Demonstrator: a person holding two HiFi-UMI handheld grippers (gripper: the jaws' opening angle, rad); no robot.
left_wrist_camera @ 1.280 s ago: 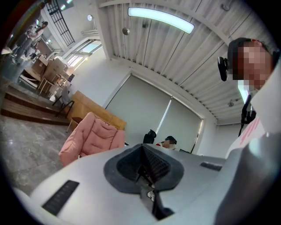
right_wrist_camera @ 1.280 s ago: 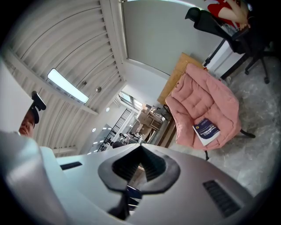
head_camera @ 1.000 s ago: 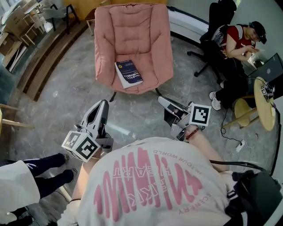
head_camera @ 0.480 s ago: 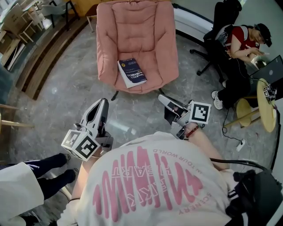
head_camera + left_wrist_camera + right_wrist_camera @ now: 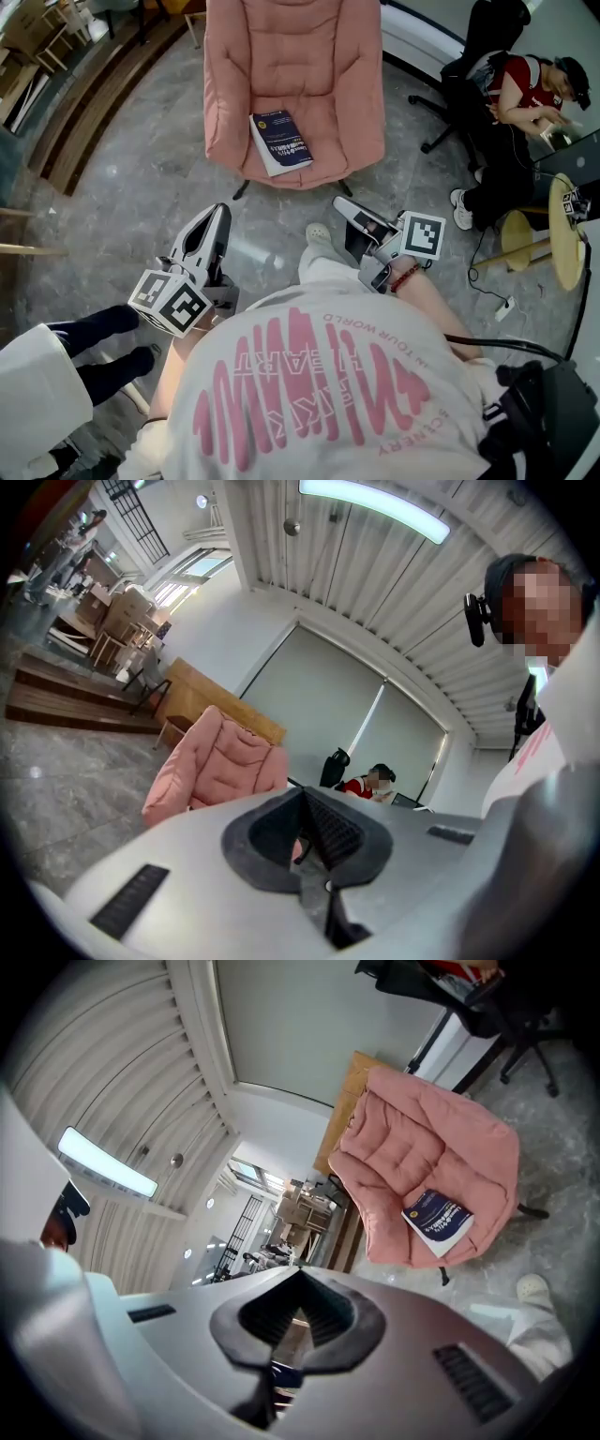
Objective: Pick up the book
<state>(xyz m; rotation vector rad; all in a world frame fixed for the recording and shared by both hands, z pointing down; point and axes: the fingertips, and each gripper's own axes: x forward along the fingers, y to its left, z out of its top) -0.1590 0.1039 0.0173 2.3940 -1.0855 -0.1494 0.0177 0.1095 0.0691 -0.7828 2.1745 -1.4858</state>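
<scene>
Both clenched and empty: the left gripper (image 5: 218, 214) and right gripper (image 5: 342, 204). The book (image 5: 280, 142) lies well apart on the pink chair (image 5: 319, 84), whose top is cut off; the cover print is unreadable.

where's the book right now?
Head view, top centre: the book lies on the seat of the pink armchair, near its front edge. The right gripper view shows it right of centre.

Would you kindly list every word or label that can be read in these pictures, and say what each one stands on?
"YOUR WORLD": on the shirt, upside down in the head view.
"SCENERY": on the same shirt, also upside down.
Large pink lettering on the shirt: too distorted to read.
White print on the book cover: too small to read.
</scene>
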